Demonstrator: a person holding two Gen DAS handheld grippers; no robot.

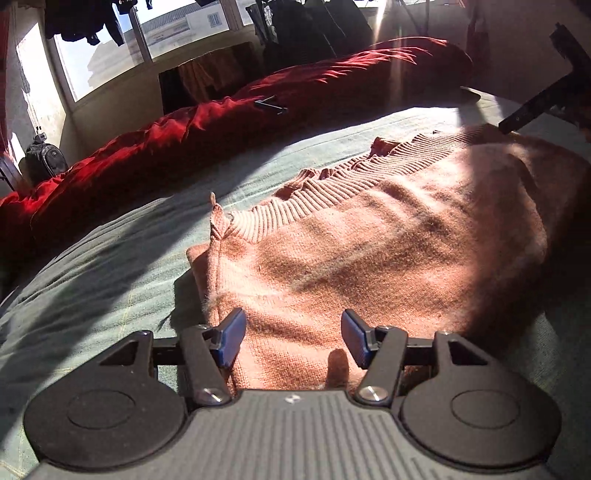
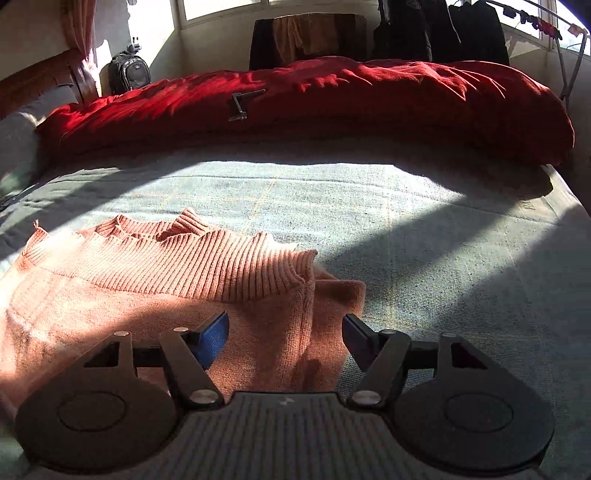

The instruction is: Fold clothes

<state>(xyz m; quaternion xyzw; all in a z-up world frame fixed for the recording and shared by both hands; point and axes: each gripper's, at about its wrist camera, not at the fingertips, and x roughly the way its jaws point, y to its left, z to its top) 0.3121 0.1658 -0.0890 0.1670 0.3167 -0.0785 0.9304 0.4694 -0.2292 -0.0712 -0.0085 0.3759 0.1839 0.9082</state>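
Observation:
A salmon-pink knitted sweater [image 1: 369, 240] lies folded on the grey-green bed cover [image 1: 110, 258], its ribbed hem turned toward the far side. My left gripper [image 1: 293, 336] is open, its blue pads either side of the sweater's near left edge, just above the knit. In the right wrist view the same sweater [image 2: 166, 288] lies at the left, its right edge and ribbed corner near the middle. My right gripper [image 2: 286, 338] is open over that right edge, one pad above the knit, the other over the bed cover [image 2: 406, 229]. The right gripper's arm [image 1: 546, 92] shows at the left view's far right.
A rolled red duvet [image 2: 314, 99] lies along the far side of the bed, with a small metal tool [image 2: 242, 103] on it. A black backpack [image 2: 129, 72] stands by the wall. Dark clothes [image 2: 461, 29] hang on a drying rack at the window.

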